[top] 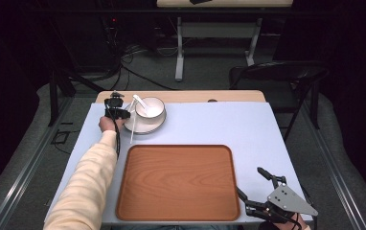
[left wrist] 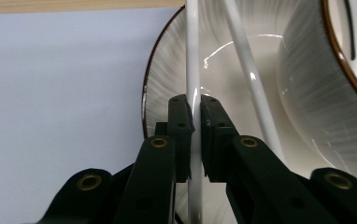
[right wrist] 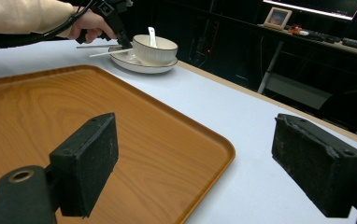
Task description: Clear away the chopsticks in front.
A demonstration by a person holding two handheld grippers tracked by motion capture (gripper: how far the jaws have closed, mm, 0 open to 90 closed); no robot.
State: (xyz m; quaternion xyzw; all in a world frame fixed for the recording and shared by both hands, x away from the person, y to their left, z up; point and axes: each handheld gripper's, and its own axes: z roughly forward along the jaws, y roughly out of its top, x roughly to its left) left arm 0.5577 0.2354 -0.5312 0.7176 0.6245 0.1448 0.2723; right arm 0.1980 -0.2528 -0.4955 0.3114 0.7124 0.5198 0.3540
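Observation:
A white bowl (top: 151,108) with a white spoon (top: 140,102) in it stands on a ribbed white plate (top: 145,128) at the table's far left. Two white chopsticks rest across the plate's left rim. My left gripper (top: 123,114) is beside that rim. In the left gripper view my left gripper (left wrist: 196,100) is shut on one chopstick (left wrist: 193,70). The other chopstick (left wrist: 251,79) lies slanted just to its right, next to the bowl (left wrist: 317,93). My right gripper (top: 251,182) hangs open and empty past the tray's near right corner, as the right gripper view (right wrist: 200,154) also shows.
A wooden tray (top: 178,182) with nothing on it lies at the near middle of the pale blue tabletop (top: 229,124). A black folding chair (top: 279,74) stands behind the table's far right. Cables run over the floor beyond.

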